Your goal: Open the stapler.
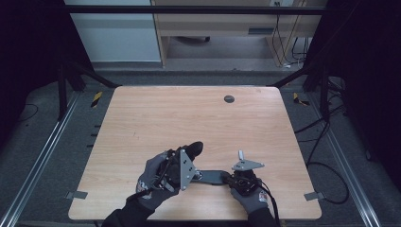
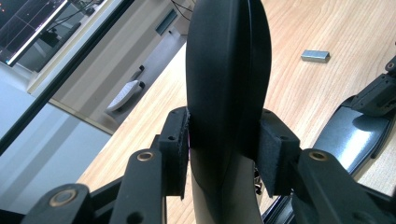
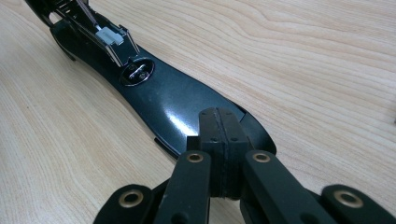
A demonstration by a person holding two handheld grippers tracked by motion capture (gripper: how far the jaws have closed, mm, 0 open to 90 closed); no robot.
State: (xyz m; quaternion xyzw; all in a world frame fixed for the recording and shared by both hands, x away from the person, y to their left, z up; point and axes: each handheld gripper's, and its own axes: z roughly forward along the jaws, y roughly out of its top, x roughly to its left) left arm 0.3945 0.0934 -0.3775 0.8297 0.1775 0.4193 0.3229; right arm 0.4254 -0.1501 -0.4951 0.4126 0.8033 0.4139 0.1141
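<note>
A black stapler lies swung open near the table's front edge. Its upper arm (image 1: 195,148) (image 2: 228,70) points up and away, and my left gripper (image 1: 183,166) (image 2: 226,154) is shut on it, one pad on each flank. The glossy base (image 1: 213,176) (image 3: 163,98) lies flat on the wood, with its metal anvil (image 3: 137,72) and the hinge end with staple magazine (image 3: 109,37) farther along. My right gripper (image 1: 232,178) (image 3: 219,135) is shut, pads pressed together with nothing between them, tips at the base's near end. Whether they touch it I cannot tell.
A small metal bar, seemingly a strip of staples (image 2: 315,56), lies on the wooden table (image 1: 189,118) beyond the base. A round cable grommet (image 1: 229,99) sits at the far side. Metal rails and cables run along both sides of the table.
</note>
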